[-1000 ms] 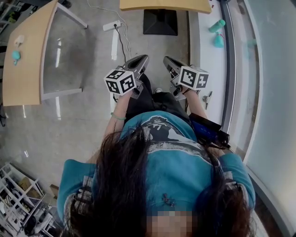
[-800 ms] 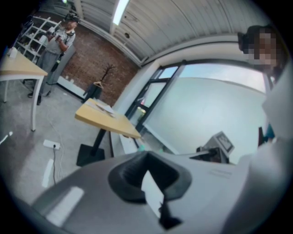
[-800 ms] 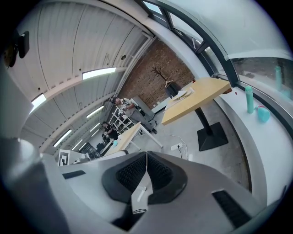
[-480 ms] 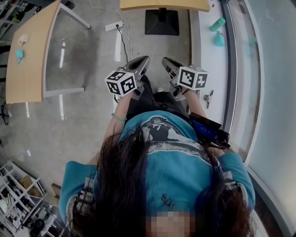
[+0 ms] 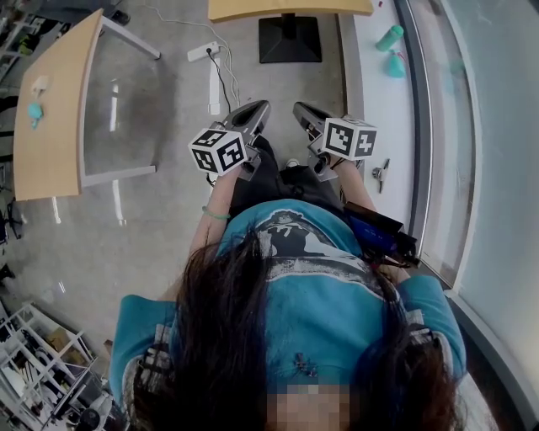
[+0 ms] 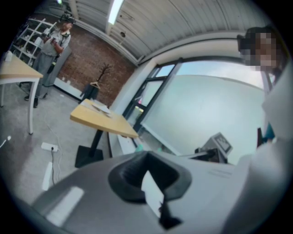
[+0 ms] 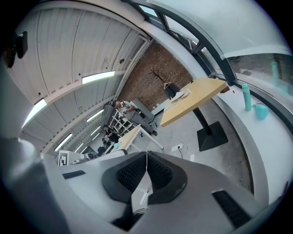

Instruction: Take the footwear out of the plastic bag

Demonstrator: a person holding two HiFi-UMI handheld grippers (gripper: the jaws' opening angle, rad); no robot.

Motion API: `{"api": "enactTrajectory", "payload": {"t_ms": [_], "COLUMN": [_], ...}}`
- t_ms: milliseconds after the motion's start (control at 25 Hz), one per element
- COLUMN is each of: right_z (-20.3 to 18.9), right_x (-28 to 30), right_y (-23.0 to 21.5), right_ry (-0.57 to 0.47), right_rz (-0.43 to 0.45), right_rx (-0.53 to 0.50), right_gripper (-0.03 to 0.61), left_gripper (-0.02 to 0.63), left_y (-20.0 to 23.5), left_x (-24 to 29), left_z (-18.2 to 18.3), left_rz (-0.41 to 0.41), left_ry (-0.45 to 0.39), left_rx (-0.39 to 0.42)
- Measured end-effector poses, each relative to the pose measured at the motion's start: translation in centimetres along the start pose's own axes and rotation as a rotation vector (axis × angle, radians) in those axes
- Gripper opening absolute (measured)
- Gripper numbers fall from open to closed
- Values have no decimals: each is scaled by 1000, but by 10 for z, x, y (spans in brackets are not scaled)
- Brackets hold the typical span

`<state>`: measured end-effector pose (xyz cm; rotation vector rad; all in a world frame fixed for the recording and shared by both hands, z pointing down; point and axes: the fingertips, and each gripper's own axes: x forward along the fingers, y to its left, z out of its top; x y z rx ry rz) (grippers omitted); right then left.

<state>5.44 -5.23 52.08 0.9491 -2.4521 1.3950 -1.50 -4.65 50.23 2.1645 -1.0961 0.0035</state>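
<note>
No footwear and no plastic bag show in any view. In the head view the person holds both grippers side by side in front of the chest, over the grey floor. My left gripper (image 5: 257, 108) is shut, its grey jaws together with nothing between them; the left gripper view shows the same shut jaws (image 6: 147, 155). My right gripper (image 5: 301, 109) is shut too, and in the right gripper view its ribbed pads (image 7: 146, 153) meet with nothing held. Each gripper carries its marker cube.
A wooden table (image 5: 50, 109) stands at the left and another (image 5: 286, 7) with a black base (image 5: 289, 39) straight ahead. A power strip (image 5: 205, 50) and cable lie on the floor. Teal bottles (image 5: 390, 38) sit on the white window sill at the right. Shelving (image 5: 42, 370) is at lower left.
The head view has drifted slightly. Both grippers stay in place and stay shut.
</note>
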Motion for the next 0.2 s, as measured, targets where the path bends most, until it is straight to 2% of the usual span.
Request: {"api": "enactTrajectory", "payload": {"t_ms": [200], "right_z": [14], "right_x": [24], "right_y": [-3], "right_ry": [-7], "right_rz": [10], "right_rx": [-12], "right_gripper": [17], "left_gripper": [-2], "left_y": [22], "left_x": [7], "left_z": [13], "left_rz": [5], "left_ry": [-9], "left_rx": [19]}}
